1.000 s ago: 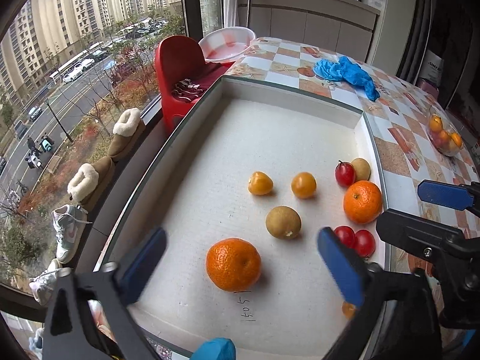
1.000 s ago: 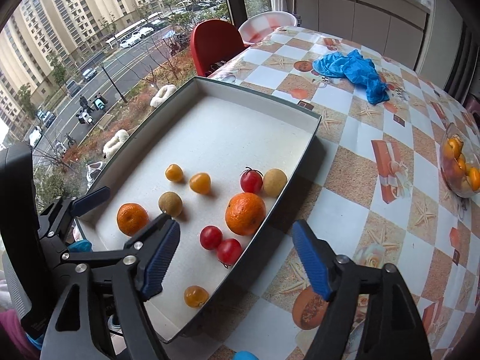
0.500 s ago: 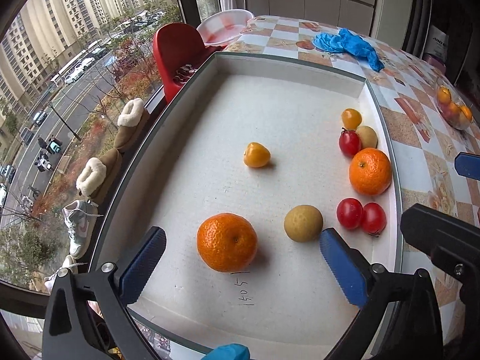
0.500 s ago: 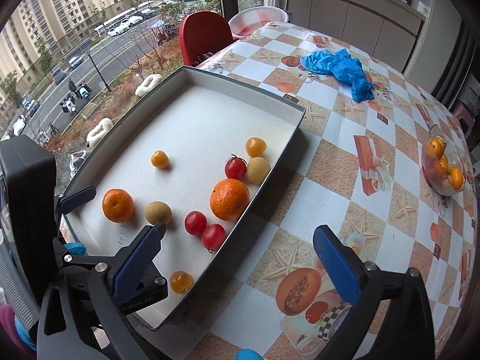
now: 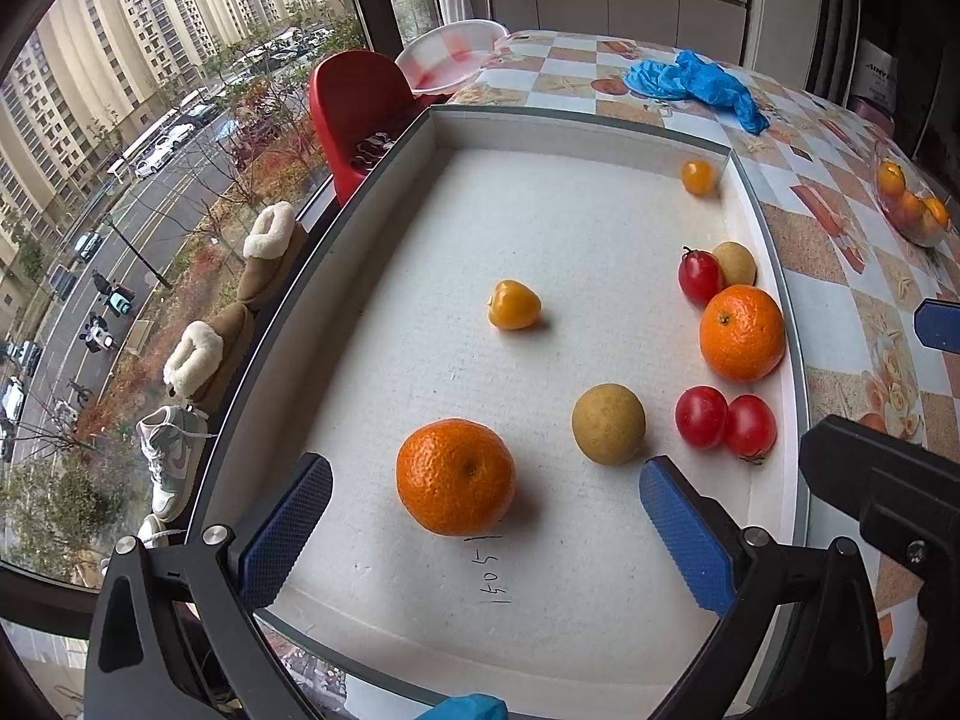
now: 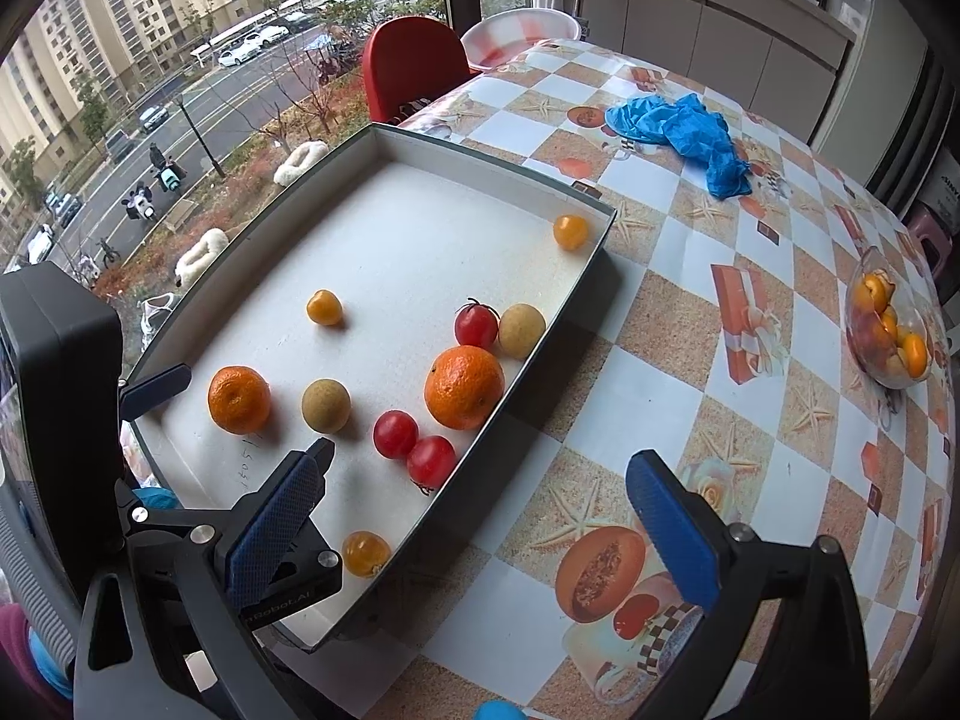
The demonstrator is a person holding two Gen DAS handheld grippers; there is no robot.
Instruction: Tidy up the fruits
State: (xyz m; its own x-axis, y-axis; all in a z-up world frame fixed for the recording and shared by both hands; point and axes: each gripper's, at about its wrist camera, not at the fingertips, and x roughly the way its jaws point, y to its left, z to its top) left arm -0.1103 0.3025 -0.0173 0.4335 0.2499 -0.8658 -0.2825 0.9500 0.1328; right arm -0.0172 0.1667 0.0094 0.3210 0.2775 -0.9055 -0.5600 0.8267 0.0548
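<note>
A shallow white tray holds loose fruit. A mandarin lies near the front, a second mandarin by the right wall. There are two brown round fruits, three red tomatoes and small yellow tomatoes. My left gripper is open and empty, low over the tray's front, its fingers either side of the near mandarin. My right gripper is open and empty above the tray's right corner.
A glass bowl of fruit stands on the patterned tablecloth at the right. Blue gloves lie at the far side. A red chair and a pink basin are beyond the table. A window runs along the left.
One small yellow tomato has rolled from the tray's middle to its far right corner. Both grippers have drawn back and the view has shifted; both stay open.
</note>
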